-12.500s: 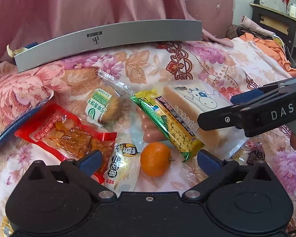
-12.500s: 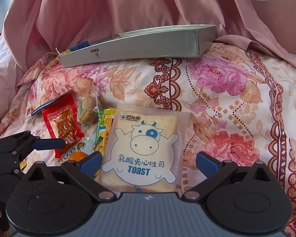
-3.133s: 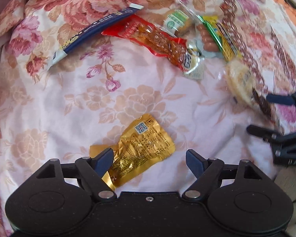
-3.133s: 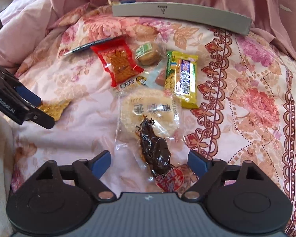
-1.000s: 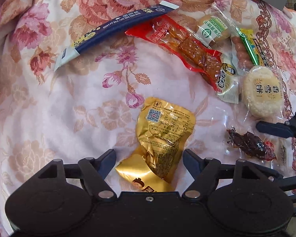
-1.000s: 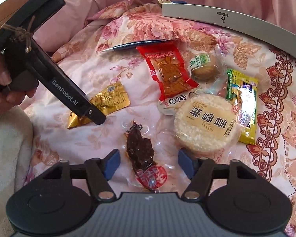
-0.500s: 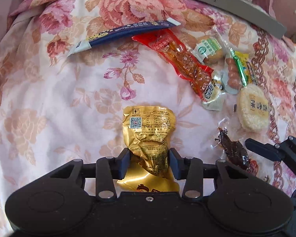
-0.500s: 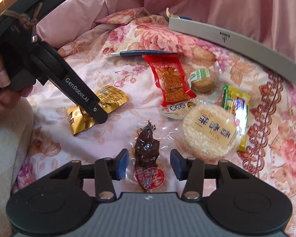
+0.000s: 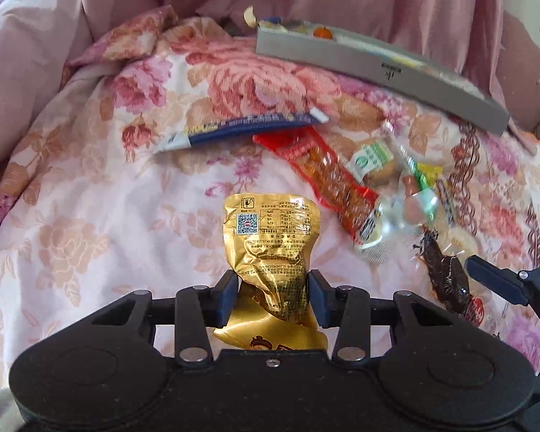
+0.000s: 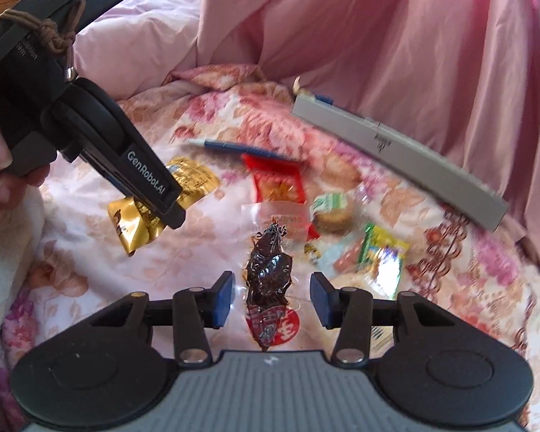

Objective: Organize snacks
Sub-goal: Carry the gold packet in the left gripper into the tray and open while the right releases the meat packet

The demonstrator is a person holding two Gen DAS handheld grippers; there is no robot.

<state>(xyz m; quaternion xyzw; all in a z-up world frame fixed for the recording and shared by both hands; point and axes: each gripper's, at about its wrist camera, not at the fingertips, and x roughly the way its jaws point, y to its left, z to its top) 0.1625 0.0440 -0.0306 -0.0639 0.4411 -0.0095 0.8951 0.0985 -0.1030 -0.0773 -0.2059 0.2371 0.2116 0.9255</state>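
Snacks, two in my grip, the others lying loose on the flowered bedspread (image 9: 90, 216). Gold foil packet (image 9: 270, 248): crinkled, shiny, a square code and fine print at its top edge, a cartoon face near the bottom; my left gripper (image 9: 273, 297) is clamped on its middle, pads pressing both sides. Dark dried-meat snack (image 10: 269, 270): glossy brown lump in a clear wrapper with a red label at the near end; my right gripper (image 10: 270, 300) has its jaws drawn in around it, gripping the clear wrapper, with gaps either side of the meat. Further back: red packet (image 9: 327, 172), flat blue packet (image 9: 241, 126), small round cake (image 10: 333, 212) with a green label, yellow-green bar (image 10: 383, 252). Long grey box (image 9: 378, 68) sits at the far edge, against the pink fabric.
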